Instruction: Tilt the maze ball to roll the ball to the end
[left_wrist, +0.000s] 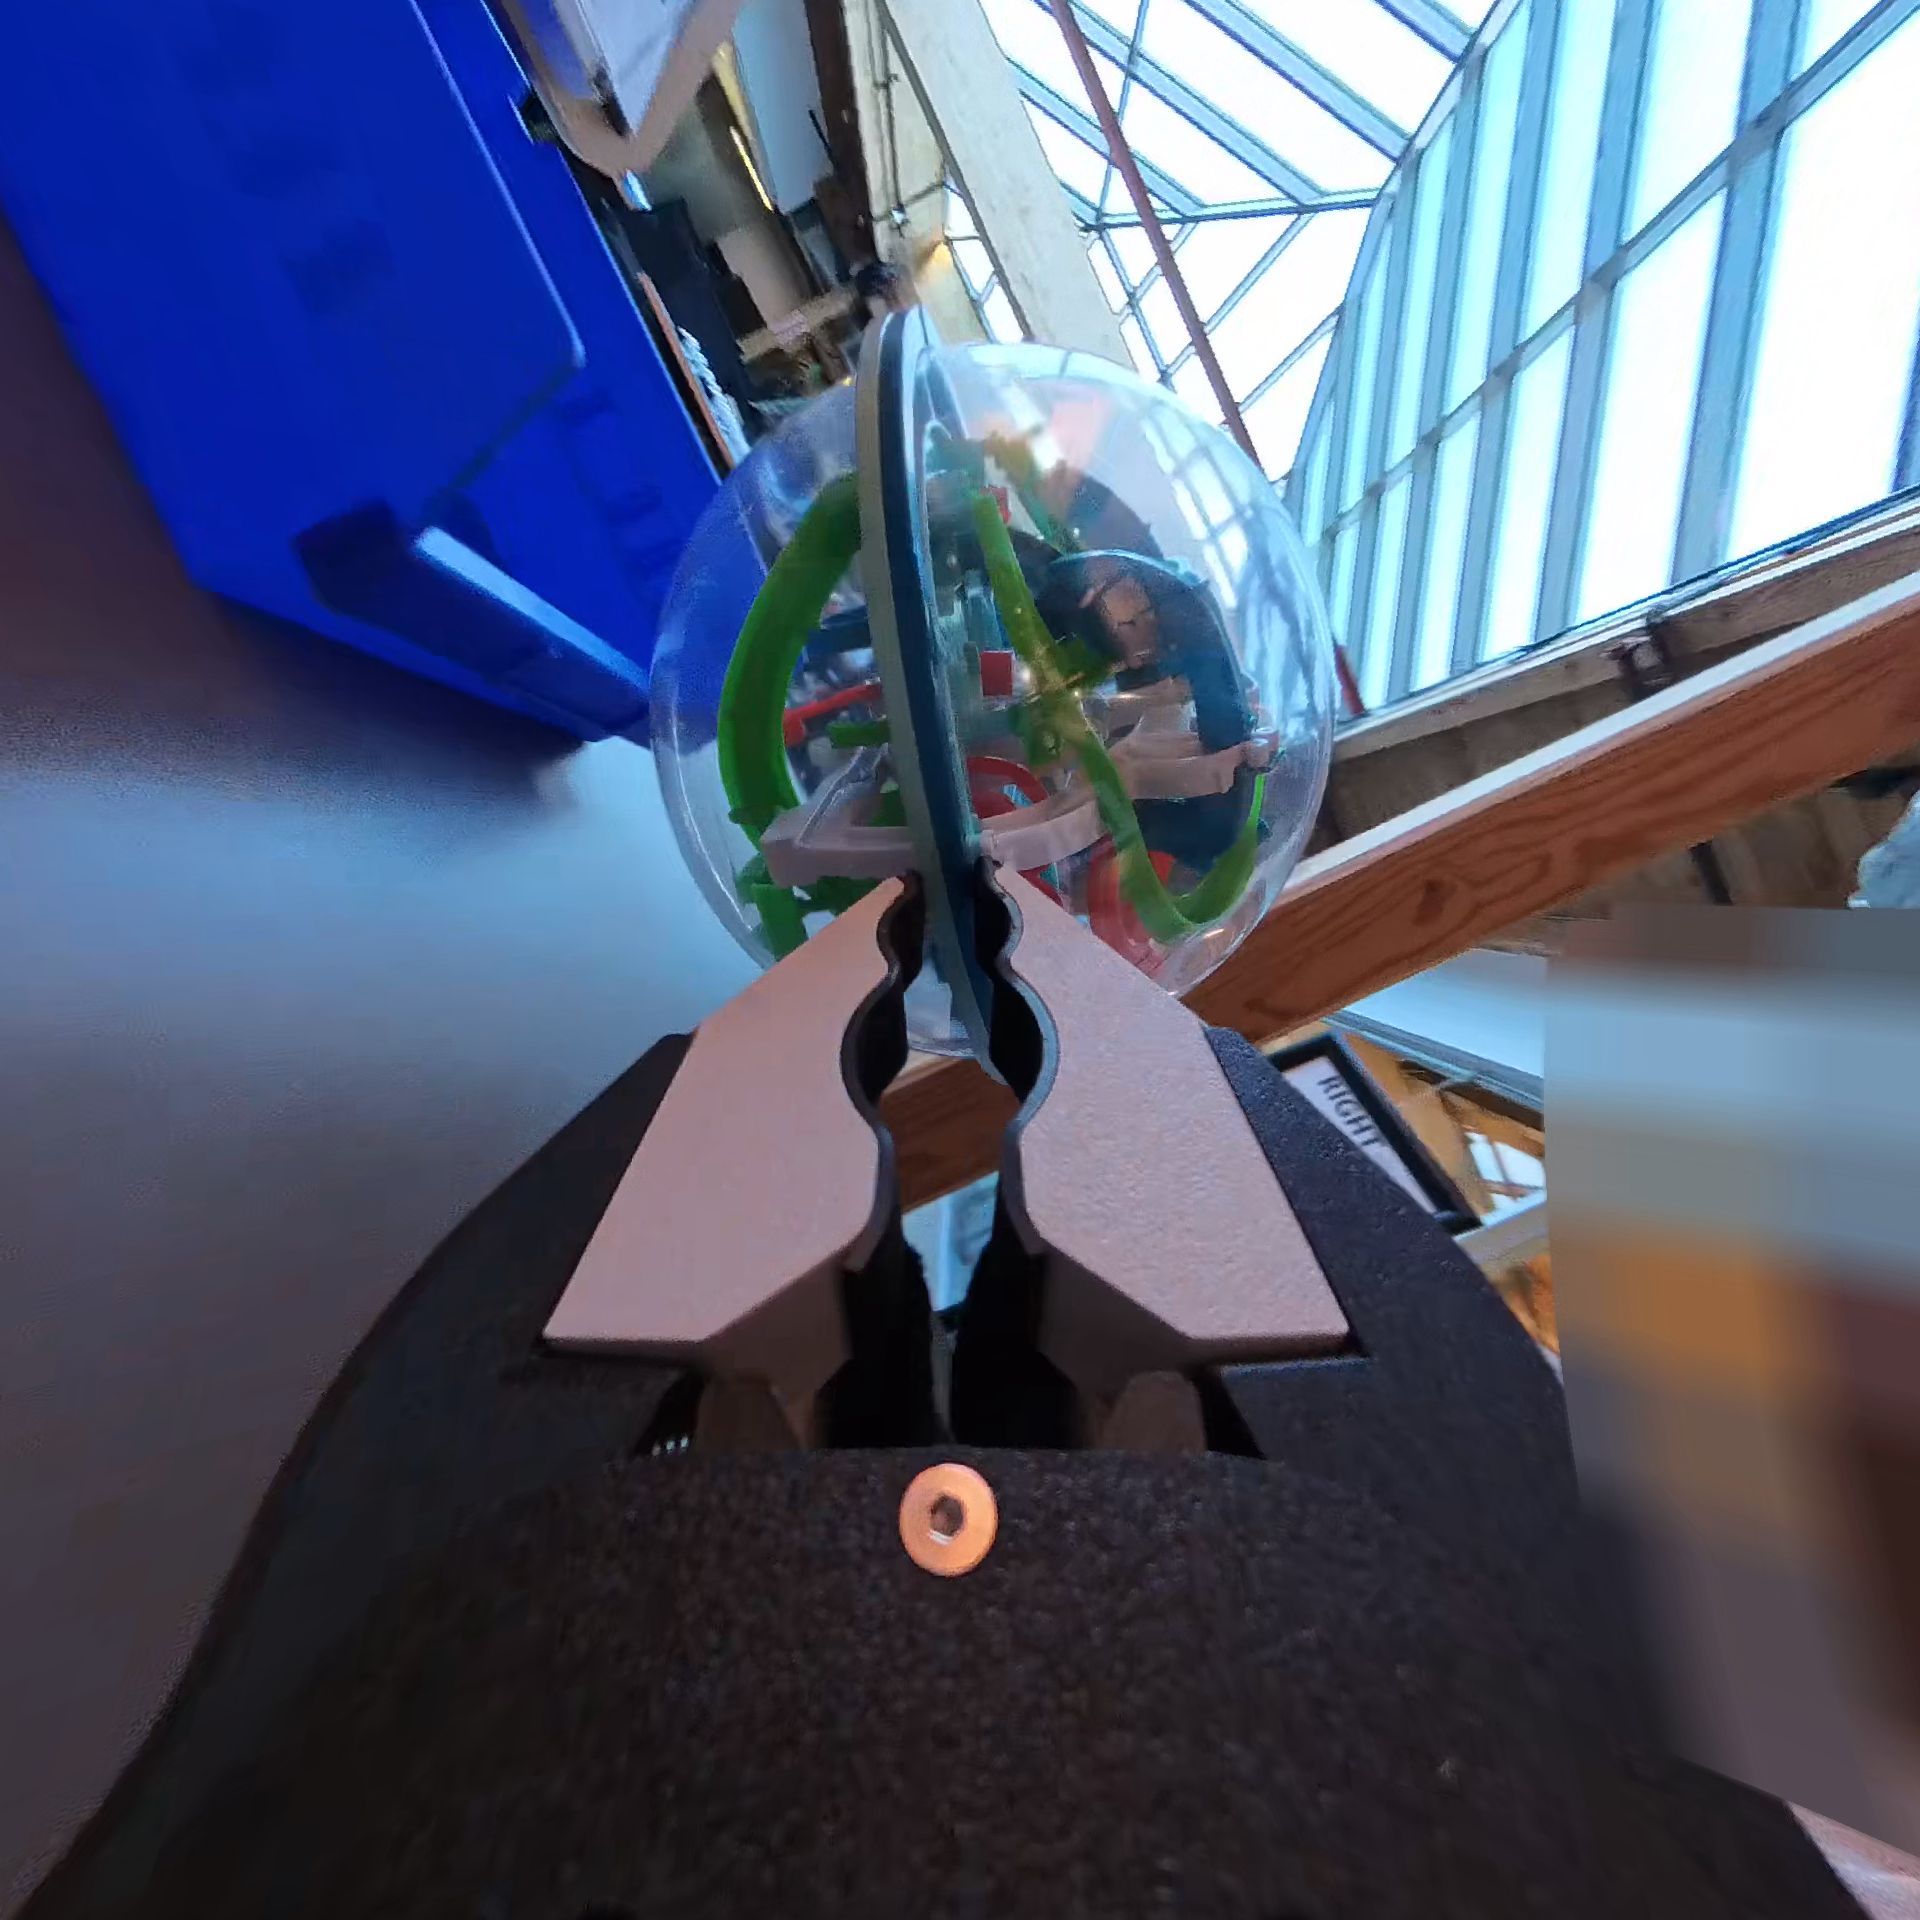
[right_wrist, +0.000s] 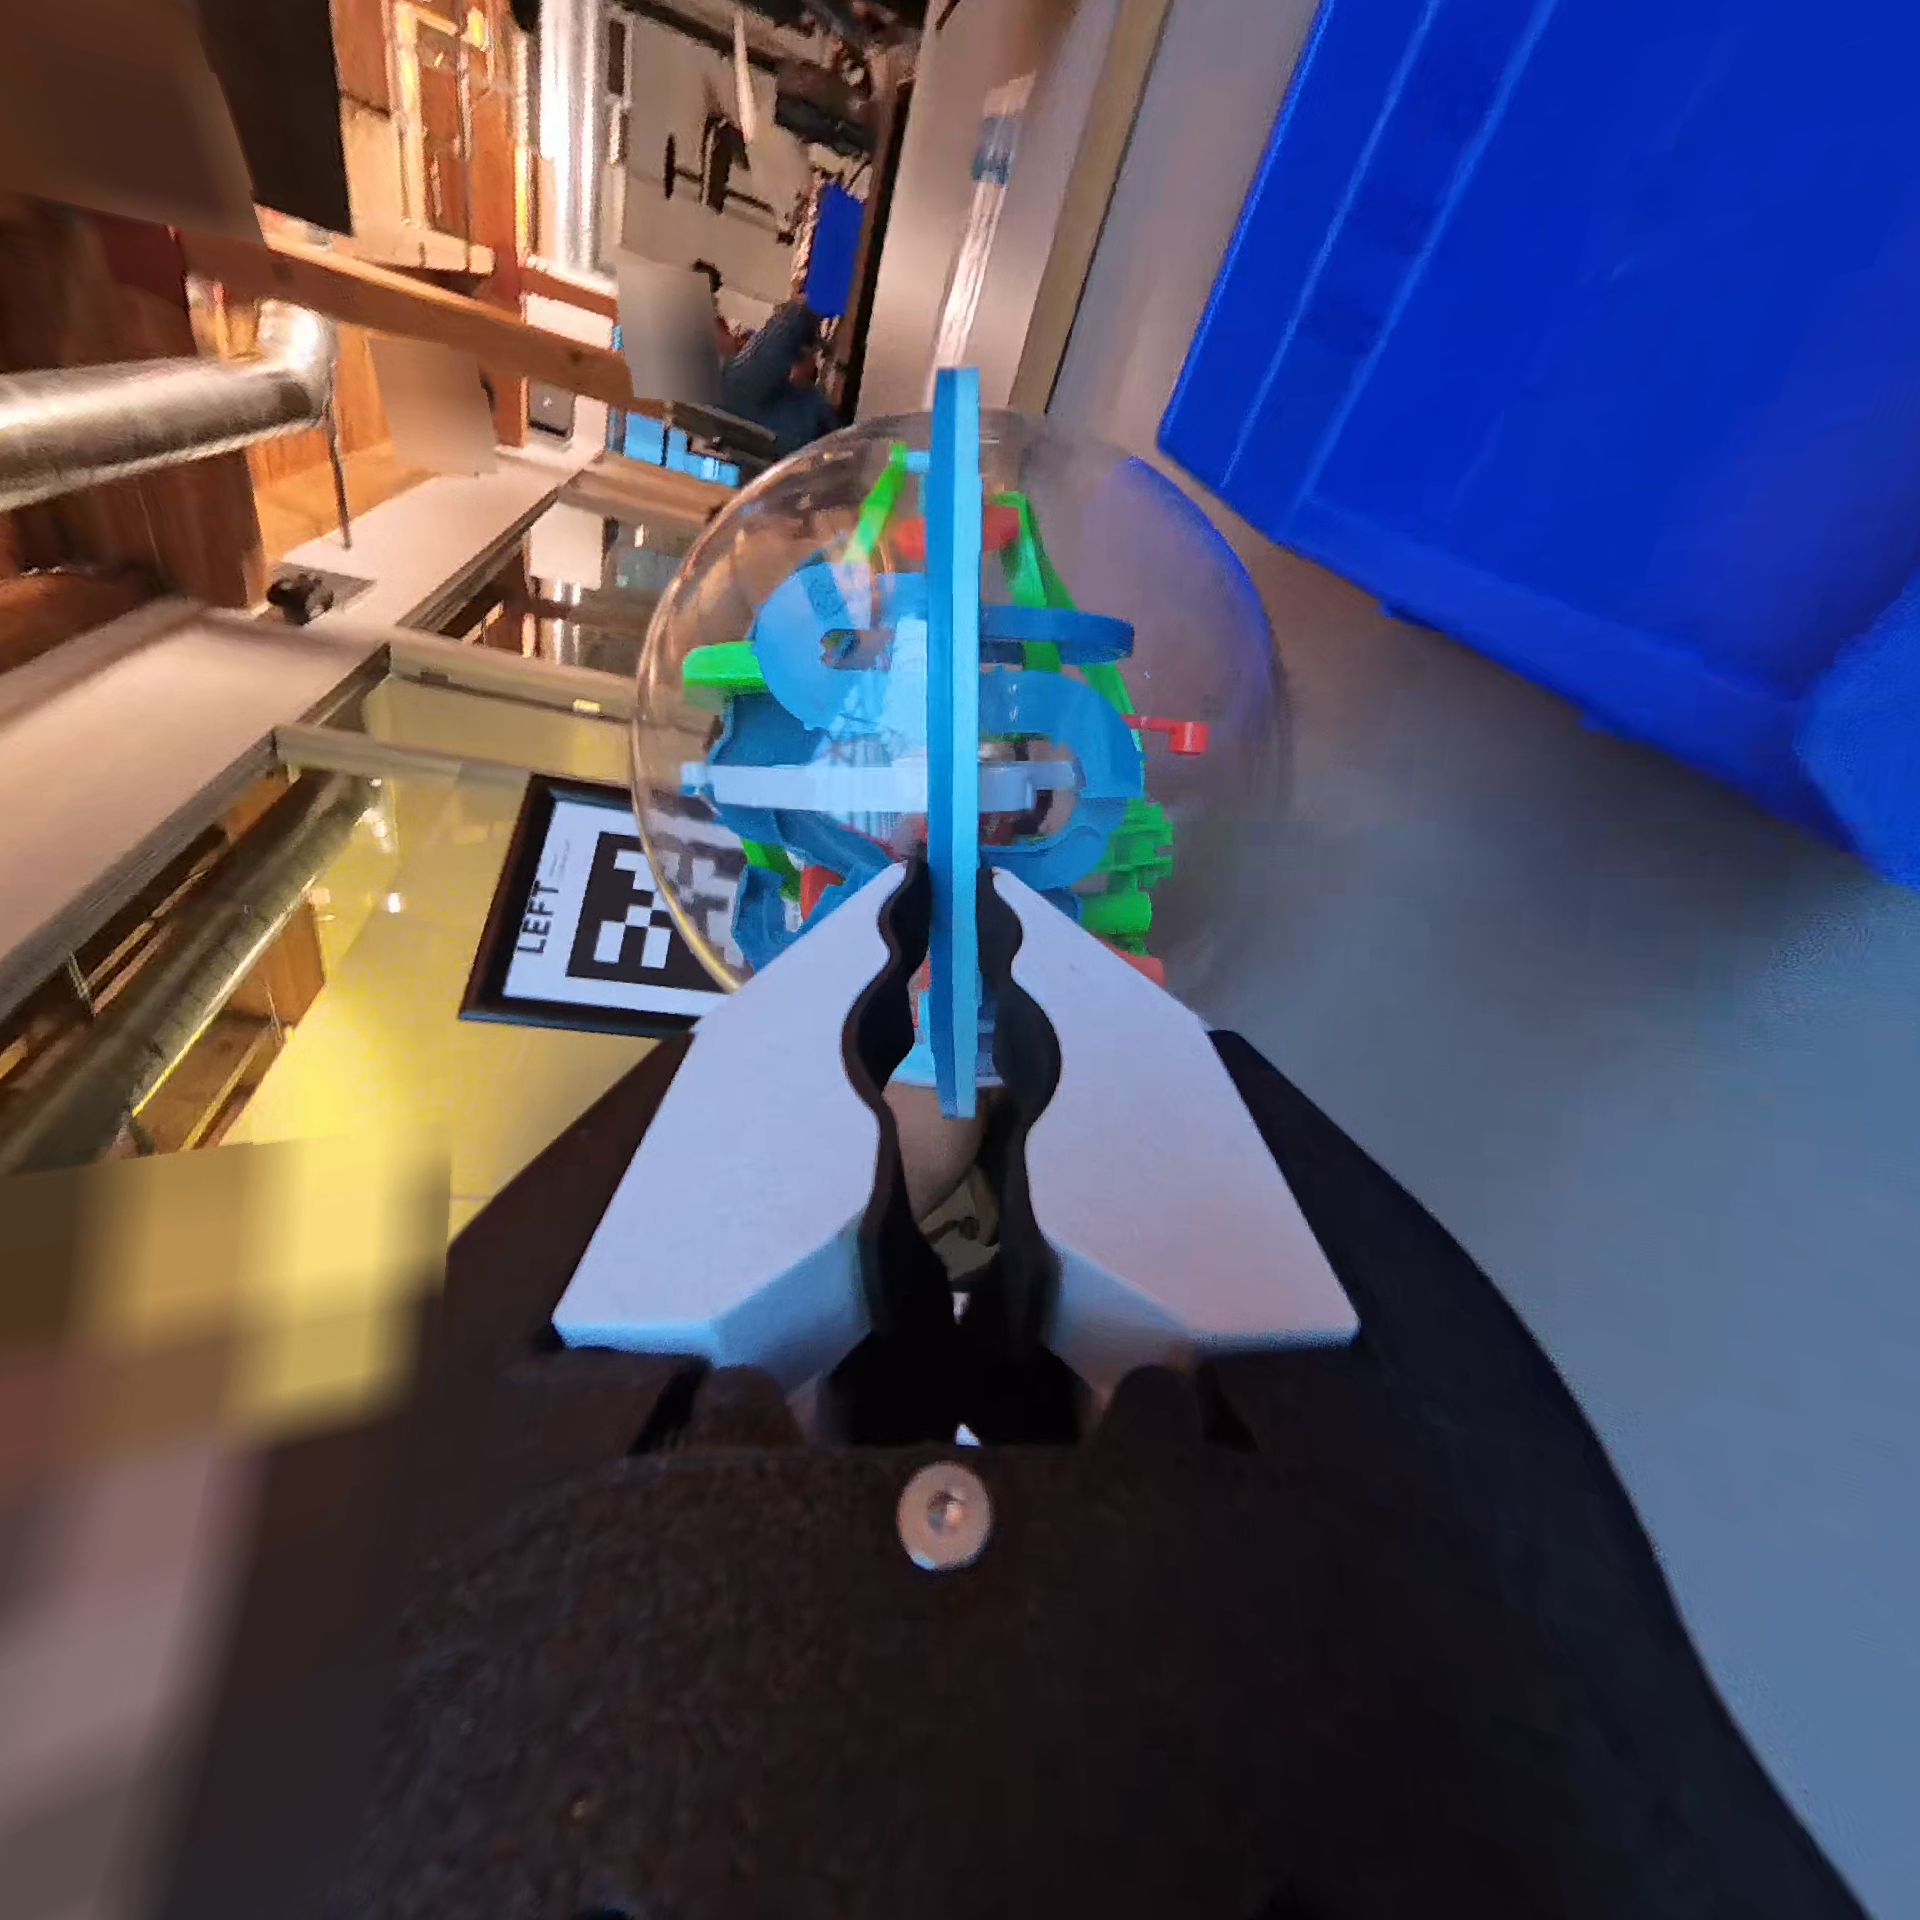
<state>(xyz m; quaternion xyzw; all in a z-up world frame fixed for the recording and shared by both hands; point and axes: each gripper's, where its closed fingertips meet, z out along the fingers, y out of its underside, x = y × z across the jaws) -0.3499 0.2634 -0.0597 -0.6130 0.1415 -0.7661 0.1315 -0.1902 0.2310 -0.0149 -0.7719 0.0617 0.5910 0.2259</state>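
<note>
Left wrist view is showing my left tongs (left_wrist: 943, 883) pinching the thin rim that is circling the maze ball (left_wrist: 992, 665), with the fingers nearly together and only the rim between their wavy pads. I am holding it by this flange because the clear shell is smooth and round and, I judge, would slip out of a flat grip, while the rim is giving the pads an edge to bite. The sphere is sitting just beyond the fingertips, touching them at its near side, lifted off the grey surface (left_wrist: 312, 935) with a blue crate (left_wrist: 312, 312) behind it and skylight glass beyond. In the right wrist view my right tongs (right_wrist: 951, 873) are clamping the same blue rim from the opposite side of the maze ball (right_wrist: 951, 707), again narrowed onto the flange, and the marker card (right_wrist: 613, 914) of the other tool is showing through the shell. Holding at two opposite points is, I reckon, letting me rock the globe about more than one axis. Green, blue and red tracks are crossing inside, but I am not finding the little ball among them in either view, so I cannot say how far along the course it is sitting.
</note>
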